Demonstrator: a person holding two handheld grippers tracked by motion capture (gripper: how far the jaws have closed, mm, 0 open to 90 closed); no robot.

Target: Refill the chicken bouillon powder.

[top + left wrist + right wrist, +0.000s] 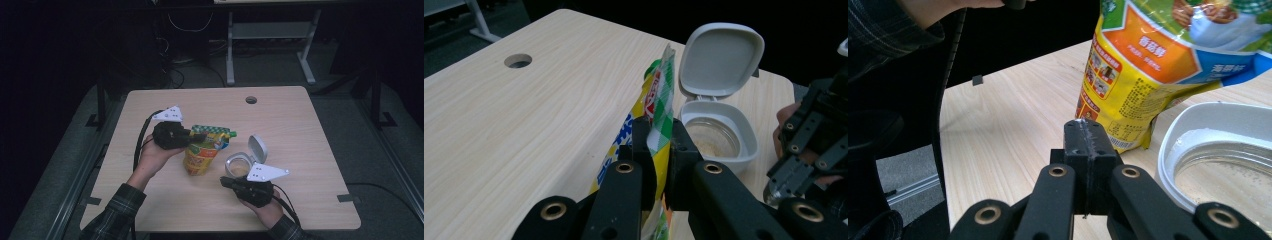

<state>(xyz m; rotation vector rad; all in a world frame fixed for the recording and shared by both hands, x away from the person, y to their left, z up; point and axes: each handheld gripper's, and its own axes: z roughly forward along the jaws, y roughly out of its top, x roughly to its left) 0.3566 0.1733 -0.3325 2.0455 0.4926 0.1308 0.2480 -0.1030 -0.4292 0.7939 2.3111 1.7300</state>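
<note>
A yellow and green snack pouch (202,152) stands upright in the middle of the wooden table (300,130). My left gripper (197,135) is shut on the pouch's green checked top edge (661,107), which is pinched between the jaws. To the right of the pouch sits a clear jar (239,165) with its white flip lid (257,147) swung open. A pale residue covers the bottom of the jar (716,137). My right gripper (1087,137) hovers low in front of the jar (1218,150) and beside the pouch (1148,65), jaws pressed together with nothing between them.
A round cable hole (251,99) lies near the table's far edge. The person's plaid sleeve (117,207) comes in at the front left. Behind the table stands a white desk frame (230,45) on the dark floor.
</note>
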